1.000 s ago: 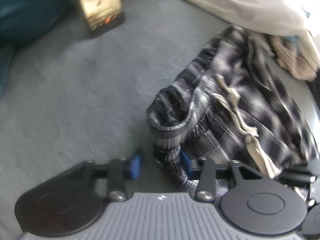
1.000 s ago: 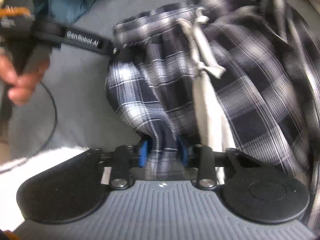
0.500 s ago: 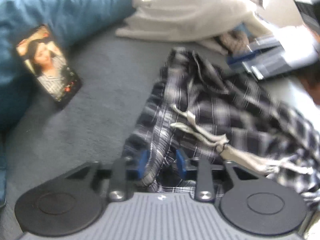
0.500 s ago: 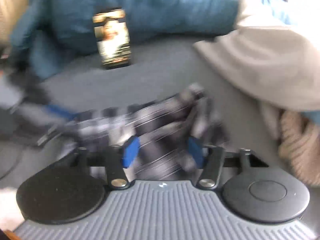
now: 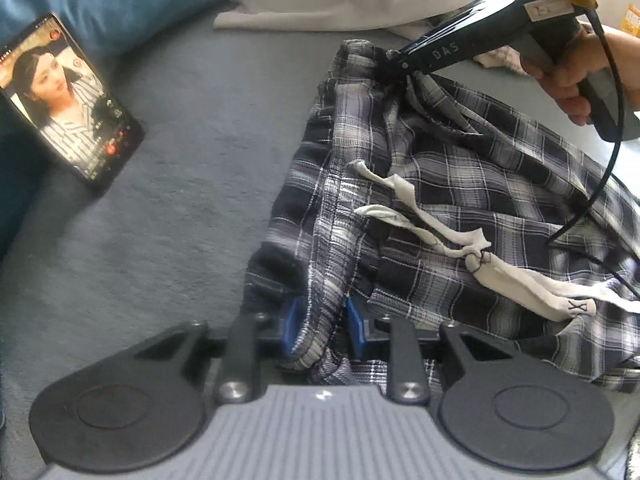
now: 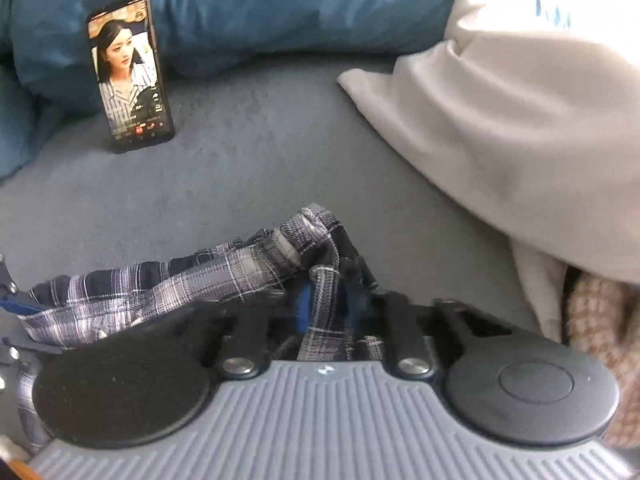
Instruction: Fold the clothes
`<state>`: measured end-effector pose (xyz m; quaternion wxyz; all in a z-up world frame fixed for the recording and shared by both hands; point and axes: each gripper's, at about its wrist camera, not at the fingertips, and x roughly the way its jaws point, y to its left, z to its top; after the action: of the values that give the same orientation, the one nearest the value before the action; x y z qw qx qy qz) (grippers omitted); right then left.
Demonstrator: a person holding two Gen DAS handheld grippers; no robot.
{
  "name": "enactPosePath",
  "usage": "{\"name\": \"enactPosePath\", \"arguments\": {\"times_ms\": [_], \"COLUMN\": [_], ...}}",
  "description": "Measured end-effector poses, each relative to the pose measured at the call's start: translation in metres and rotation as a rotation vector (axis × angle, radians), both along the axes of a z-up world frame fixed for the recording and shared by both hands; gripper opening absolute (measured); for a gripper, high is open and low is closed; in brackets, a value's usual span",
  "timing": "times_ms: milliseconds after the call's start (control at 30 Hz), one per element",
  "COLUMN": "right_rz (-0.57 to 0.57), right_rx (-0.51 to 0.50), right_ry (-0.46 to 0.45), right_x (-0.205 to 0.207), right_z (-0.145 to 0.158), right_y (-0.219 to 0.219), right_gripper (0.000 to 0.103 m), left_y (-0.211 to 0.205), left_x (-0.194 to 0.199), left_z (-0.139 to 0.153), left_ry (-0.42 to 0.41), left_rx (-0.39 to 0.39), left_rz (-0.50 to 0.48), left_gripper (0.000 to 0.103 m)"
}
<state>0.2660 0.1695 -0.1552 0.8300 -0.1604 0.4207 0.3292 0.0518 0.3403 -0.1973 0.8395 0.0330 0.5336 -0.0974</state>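
Left gripper point(image 5: 322, 322) pinches the shorts point(image 5: 460, 200) waistband; right gripper point(image 6: 326, 306) pinches its far end. Grey bed point(image 5: 180, 200) below; phone point(image 6: 130, 72) upper left, leaning on blue pillow point(image 6: 280, 4).

A grey bed surface point(image 5: 192, 184) carries plaid shorts point(image 5: 460, 184), a phone point(image 5: 68, 100) and a blue pillow point(image 6: 280, 8).

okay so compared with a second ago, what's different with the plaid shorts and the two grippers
The left gripper, open beside the plaid shorts a second ago, has shut on the waistband. The right gripper loosened midway, then took hold again. Between them the waistband, bunched before, is now drawn out across the grey bedding. The phone and blue pillow seem unmoved.
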Motion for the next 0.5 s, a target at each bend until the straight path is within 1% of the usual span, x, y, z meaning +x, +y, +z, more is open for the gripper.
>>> {"name": "enactPosePath", "arguments": {"times_ms": [33,67,133,200,367,433,500], "right_rz": [-0.003,-0.006,-0.02,-0.039,-0.044,-0.038,-0.04], "right_rx": [0.011,0.022,0.047,0.077,0.132,0.138,0.136], "right_ry": [0.012,0.023,0.04,0.051,0.057,0.057,0.065], "right_x": [0.002,0.004,0.006,0.008,0.015,0.021,0.027], "right_z": [-0.001,-0.003,-0.002,0.001,0.016,0.019,0.016], "right_y": [-0.001,-0.002,-0.006,-0.011,-0.014,-0.012,-0.01], "right_gripper": [0.012,0.011,0.01,0.009,0.009,0.009,0.009], "left_y": [0.001,0.003,0.008,0.014,0.026,0.034,0.041], "left_x": [0.0,0.0,-0.001,-0.002,-0.003,0.001,0.007], "left_z": [-0.001,-0.002,-0.002,0.002,0.024,0.027,0.02], "left_ry": [0.0,0.001,0.001,0.005,-0.028,-0.021,0.007], "left_rx": [-0.008,-0.021,-0.055,-0.094,-0.147,-0.173,-0.184], "left_rz": [0.0,0.008,0.048,0.078,0.12,0.137,0.161], "left_gripper": [0.02,0.016,0.007,0.006,0.006,0.006,0.006]}}
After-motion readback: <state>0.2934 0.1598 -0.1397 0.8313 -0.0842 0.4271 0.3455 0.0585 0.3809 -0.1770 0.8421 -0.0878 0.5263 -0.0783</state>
